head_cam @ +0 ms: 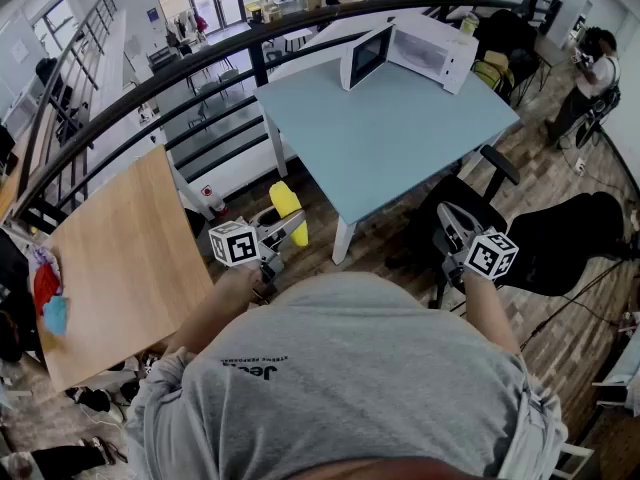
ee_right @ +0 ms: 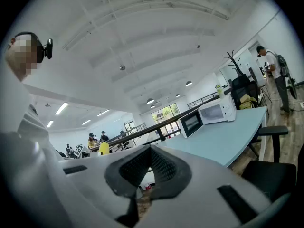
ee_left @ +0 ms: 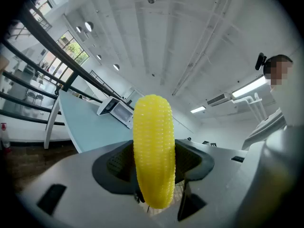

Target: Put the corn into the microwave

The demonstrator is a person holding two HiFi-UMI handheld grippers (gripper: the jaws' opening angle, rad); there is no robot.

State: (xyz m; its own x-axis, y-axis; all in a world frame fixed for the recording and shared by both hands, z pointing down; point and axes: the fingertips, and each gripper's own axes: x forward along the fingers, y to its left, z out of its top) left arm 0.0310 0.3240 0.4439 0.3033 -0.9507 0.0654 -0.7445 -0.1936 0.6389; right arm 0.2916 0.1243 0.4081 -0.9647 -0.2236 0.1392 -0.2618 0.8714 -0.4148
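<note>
A yellow corn cob [head_cam: 288,211] stands upright between the jaws of my left gripper [head_cam: 290,226], which is shut on it. In the left gripper view the corn [ee_left: 153,146] fills the middle, pinched between the dark pads [ee_left: 118,163] of the left gripper [ee_left: 153,172]. The white microwave [head_cam: 412,52] sits at the far end of the light blue table [head_cam: 390,138] with its door [head_cam: 366,56] swung open, well ahead of both grippers. My right gripper [head_cam: 450,220] hangs to the right over a chair. Its jaws meet with nothing between them [ee_right: 148,167]. The microwave [ee_right: 216,112] also shows in the right gripper view.
A wooden table [head_cam: 120,278] stands at the left with red and blue items [head_cam: 45,293] on its edge. A black office chair [head_cam: 470,203] is under my right gripper. A dark railing [head_cam: 200,68] curves behind the blue table. A person [head_cam: 595,78] stands at the far right.
</note>
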